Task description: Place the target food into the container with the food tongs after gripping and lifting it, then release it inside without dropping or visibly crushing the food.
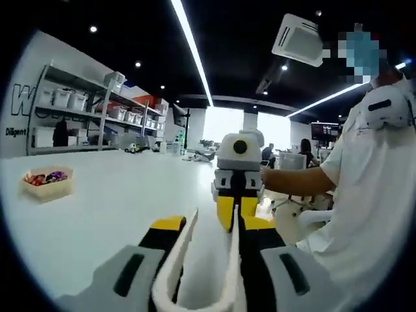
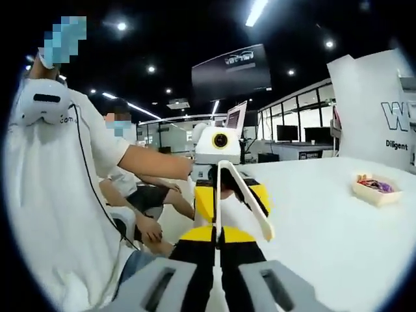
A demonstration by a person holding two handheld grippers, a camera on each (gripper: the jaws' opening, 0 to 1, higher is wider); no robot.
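left gripper (image 1: 207, 224) pinching tongs (image 1: 195, 260) (white) | right gripper (image 2: 218, 237) pressed together

Tray (image 1: 47, 182) sits on table (image 1: 117, 195), far left in left gripper view, with small wrapped bits inside it. Shelves (image 1: 84, 110) with boxes stand behind table. Tongs (image 1: 201, 260) poke up between left gripper (image 1: 211, 224) jaws. Right gripper (image 1: 238, 172) faces it, just beyond tongs. Person in shirt (image 1: 374, 195) stands at right, beside table. In right gripper view, tray (image 2: 376, 188) lies far right on table (image 2: 325, 214), person (image 2: 58, 195) at left.
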